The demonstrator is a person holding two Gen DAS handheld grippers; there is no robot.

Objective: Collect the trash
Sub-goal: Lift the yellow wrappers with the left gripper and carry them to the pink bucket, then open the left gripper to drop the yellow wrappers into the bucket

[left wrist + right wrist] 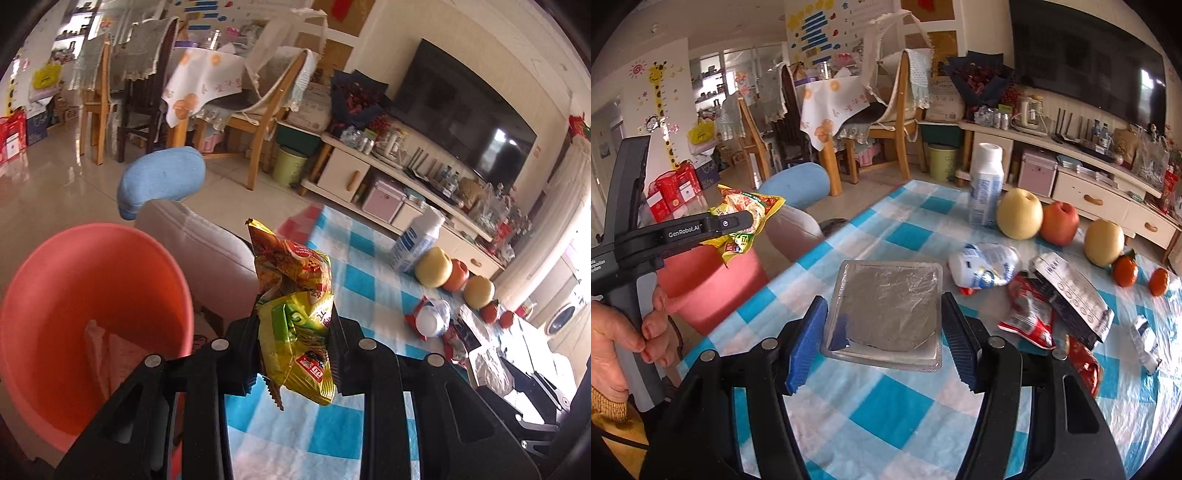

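My left gripper (pixel 293 332) is shut on a crumpled yellow-green snack wrapper (pixel 295 314) and holds it in the air beside the pink trash bin (pixel 74 280), to the bin's right. The same wrapper (pixel 746 218) and bin (pixel 705 284) show at the left of the right wrist view. My right gripper (pixel 884 332) is open, its jaws on either side of a flat silver foil packet (pixel 886 306) lying on the blue checked tablecloth (pixel 886 413). More trash lies to the right: a crushed white bottle (pixel 986 266), a red wrapper (pixel 1030 314), a silver pouch (pixel 1075 295).
A white bottle (pixel 984 184) stands at the table's far side with pears (pixel 1019 214), an apple (pixel 1060 223) and tangerines (pixel 1126 271). A sofa arm with a blue cushion (pixel 162 181) sits behind the bin. Dining chairs and a TV cabinet stand beyond.
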